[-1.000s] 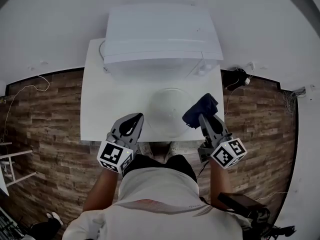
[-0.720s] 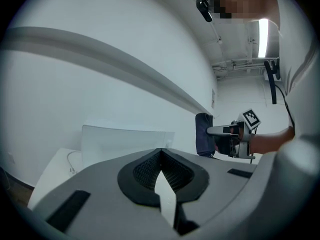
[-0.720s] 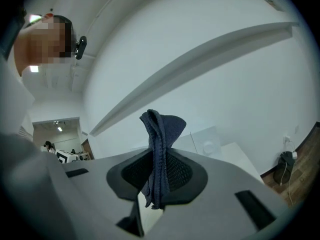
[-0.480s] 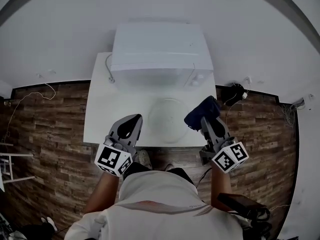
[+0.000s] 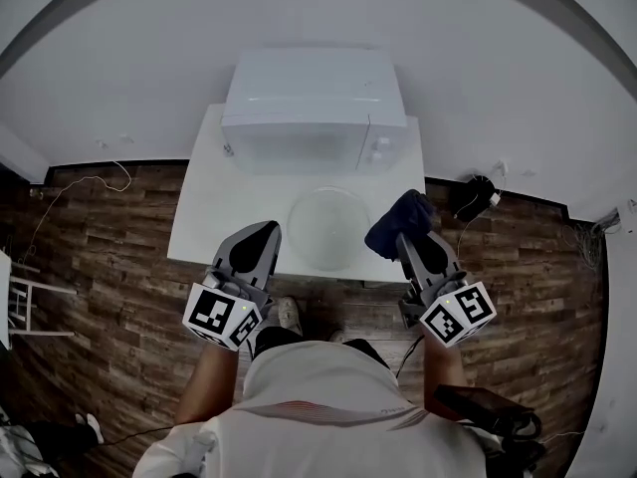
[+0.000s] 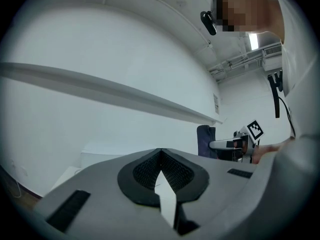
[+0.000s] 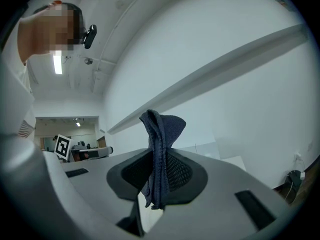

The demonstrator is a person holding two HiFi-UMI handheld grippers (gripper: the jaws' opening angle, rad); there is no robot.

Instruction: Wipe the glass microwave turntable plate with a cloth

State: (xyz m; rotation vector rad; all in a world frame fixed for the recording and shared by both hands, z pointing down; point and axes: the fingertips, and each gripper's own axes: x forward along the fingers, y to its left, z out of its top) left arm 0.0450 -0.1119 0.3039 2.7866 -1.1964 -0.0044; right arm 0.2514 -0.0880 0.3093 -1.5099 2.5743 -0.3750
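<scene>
The round glass turntable plate (image 5: 326,229) lies flat on the white table (image 5: 204,232), in front of the microwave (image 5: 314,108). My right gripper (image 5: 410,239) is shut on a dark blue cloth (image 5: 398,221), held at the table's front right corner, just right of the plate. In the right gripper view the cloth (image 7: 162,129) sticks up in folds from between the pressed jaws of that gripper (image 7: 159,156). My left gripper (image 5: 259,239) hangs at the front edge, left of the plate. Its jaws (image 6: 160,151) are shut, with nothing between them.
The microwave fills the back of the small table, its door closed. Brown wood-plank floor surrounds the table. A black cable and plug (image 5: 476,199) lie on the floor at the right. The person's shoe (image 5: 289,315) shows below the front edge.
The person has stepped back, so table and microwave look smaller and farther. Both grippers drew back from over the table to its front edge. The cloth stays in the right gripper.
</scene>
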